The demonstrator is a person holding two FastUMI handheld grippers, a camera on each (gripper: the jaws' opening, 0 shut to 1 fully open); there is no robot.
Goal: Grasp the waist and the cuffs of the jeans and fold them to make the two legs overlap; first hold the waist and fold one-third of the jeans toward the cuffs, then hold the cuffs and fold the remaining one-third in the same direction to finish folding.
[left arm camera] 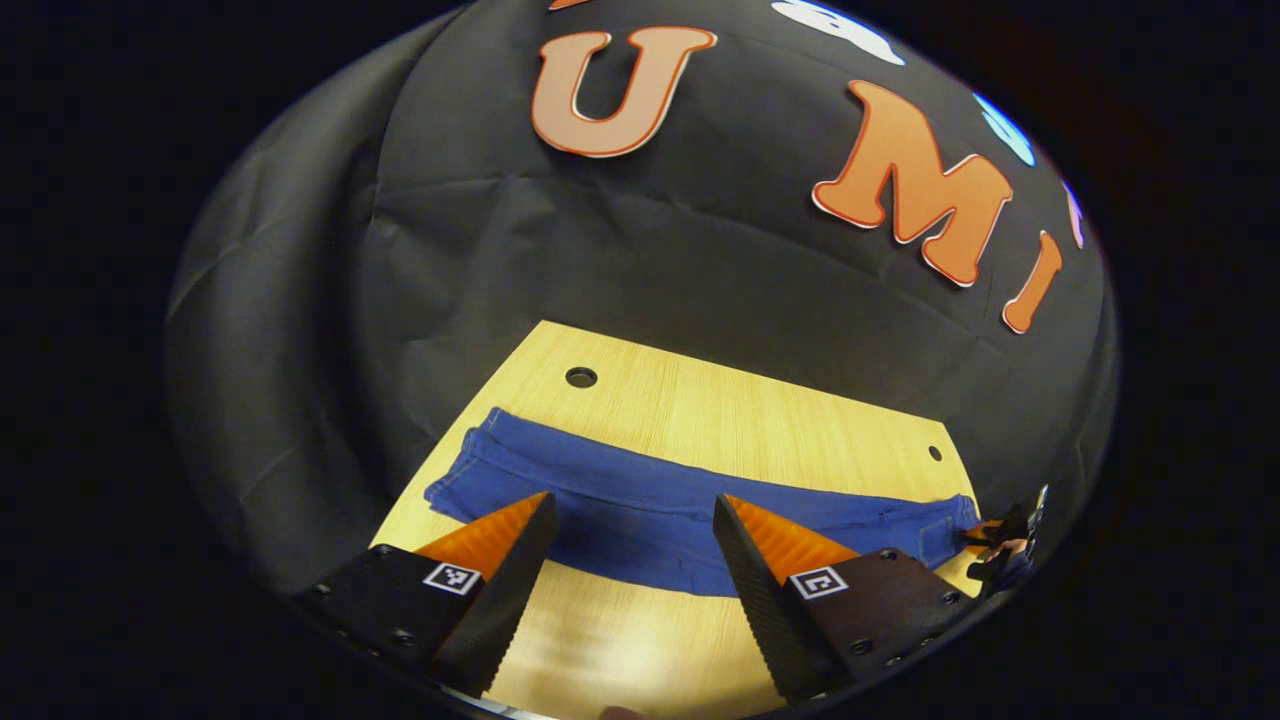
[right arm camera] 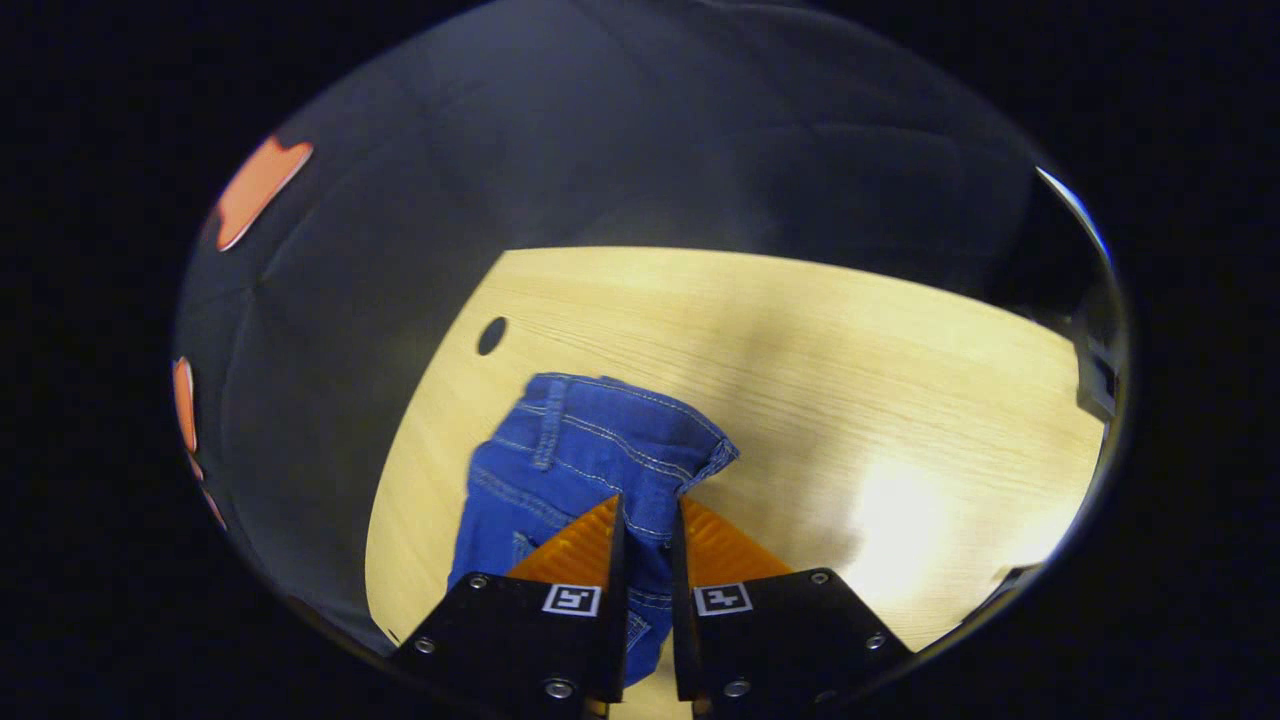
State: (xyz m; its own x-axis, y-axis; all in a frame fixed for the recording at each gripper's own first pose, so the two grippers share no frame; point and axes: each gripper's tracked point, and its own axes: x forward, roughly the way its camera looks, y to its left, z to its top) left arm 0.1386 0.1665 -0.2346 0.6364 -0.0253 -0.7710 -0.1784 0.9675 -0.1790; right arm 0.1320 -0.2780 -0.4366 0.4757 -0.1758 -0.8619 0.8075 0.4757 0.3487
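The left gripper view shows one pair of jeans point(left arm camera: 650, 500) stretched flat along the counter point(left arm camera: 720, 400), nearer its far edge, with two holes in the wood; the left gripper point(left arm camera: 635, 515) hovers above with jaws wide apart, holding nothing. At the jeans' waist end the right gripper point(left arm camera: 1005, 545) is small and hard to make out. The right gripper view shows the waist point(right arm camera: 600, 440) with the right gripper's jaws nearly closed, pinching the denim
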